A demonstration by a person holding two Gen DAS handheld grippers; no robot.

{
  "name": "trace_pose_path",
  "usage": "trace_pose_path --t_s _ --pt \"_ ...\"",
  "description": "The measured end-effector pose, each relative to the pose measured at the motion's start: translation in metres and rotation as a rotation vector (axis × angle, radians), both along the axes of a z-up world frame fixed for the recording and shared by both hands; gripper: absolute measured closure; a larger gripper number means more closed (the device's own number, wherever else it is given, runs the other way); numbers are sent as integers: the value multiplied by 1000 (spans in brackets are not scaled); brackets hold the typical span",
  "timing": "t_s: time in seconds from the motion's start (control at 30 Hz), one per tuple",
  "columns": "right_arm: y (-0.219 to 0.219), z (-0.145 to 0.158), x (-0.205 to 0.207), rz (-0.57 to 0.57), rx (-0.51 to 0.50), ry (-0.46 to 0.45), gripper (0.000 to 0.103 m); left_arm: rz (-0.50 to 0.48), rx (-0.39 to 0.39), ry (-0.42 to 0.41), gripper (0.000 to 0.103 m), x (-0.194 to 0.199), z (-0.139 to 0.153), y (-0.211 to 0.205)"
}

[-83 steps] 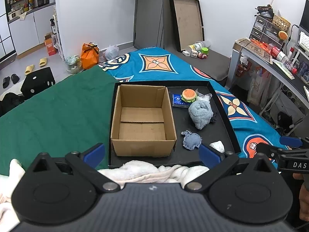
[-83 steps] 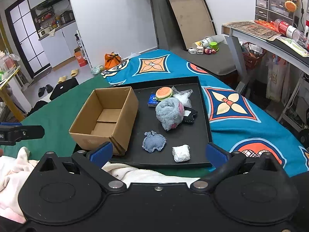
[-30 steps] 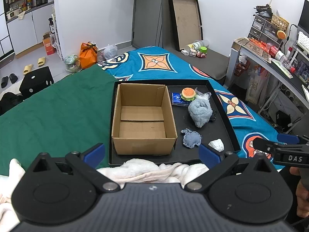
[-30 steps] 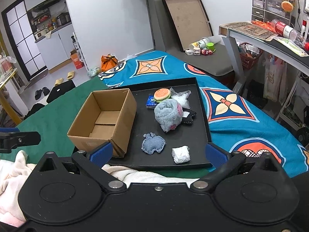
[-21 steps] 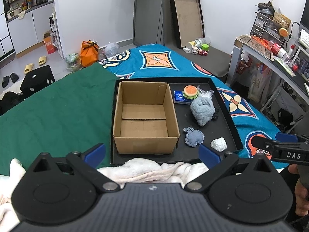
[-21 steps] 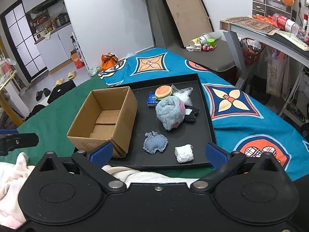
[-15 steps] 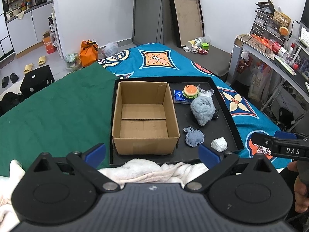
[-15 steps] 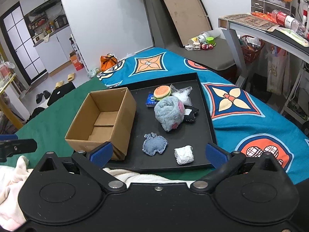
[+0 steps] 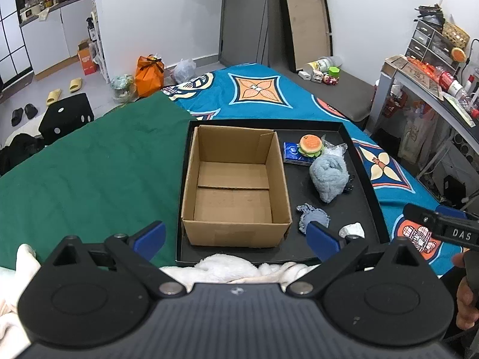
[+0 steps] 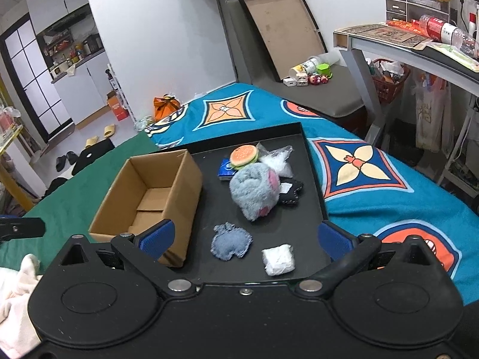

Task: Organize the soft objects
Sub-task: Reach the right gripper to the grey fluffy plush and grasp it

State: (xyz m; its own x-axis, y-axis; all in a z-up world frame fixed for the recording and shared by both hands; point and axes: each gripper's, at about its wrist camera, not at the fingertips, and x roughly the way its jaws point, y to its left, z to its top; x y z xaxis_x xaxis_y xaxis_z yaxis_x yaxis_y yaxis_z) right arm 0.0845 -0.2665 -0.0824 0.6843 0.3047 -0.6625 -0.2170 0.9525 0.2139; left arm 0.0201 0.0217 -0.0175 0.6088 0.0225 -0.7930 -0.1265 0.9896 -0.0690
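Cardboard is the material of the open box (image 9: 236,185), which stands in the left half of a black tray (image 9: 363,176) in the middle of the left wrist view. Nothing lies inside the box; only its brown bottom flaps are seen.

All the soft objects lie on the tray to the right of the box. In the right wrist view a burger-shaped plush (image 10: 243,155) is at the far end and rests on a blue tissue packet (image 10: 225,171). Just beside them is a clear plastic bag (image 10: 277,159). A grey fluffy plush with pink patches (image 10: 254,191) lies at the centre of the frame and touches a black star-shaped piece (image 10: 292,194) on its right. Nearer to the camera are a small blue denim cushion (image 10: 230,241) and, to the right of it, a white wrapped lump (image 10: 279,258), a little apart from each other.

The tray sits on a bed, partly on a green cover (image 9: 89,173) and partly on a blue patterned blanket (image 10: 374,185). White fluffy cloth (image 9: 227,267) lies at the near edge of the tray.

The left gripper (image 9: 236,237) has its blue-tipped fingers spread wide and holds nothing. The right gripper (image 10: 245,237) is also spread wide and holds nothing; it stands above the near part of the tray.
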Motion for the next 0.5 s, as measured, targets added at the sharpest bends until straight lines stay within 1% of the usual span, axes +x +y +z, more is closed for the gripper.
trace_pose_path --t_s 0.13,0.27,0.5 --pt "-1 -3 10 -4 11 3 0 17 -3 9 3 10 -4 4" --pt "2 -4 17 22 28 -7 0 34 6 0 3 18 -5 6" --pt "5 -11 41 16 32 -11 1 62 20 4 3 31 -7 15"
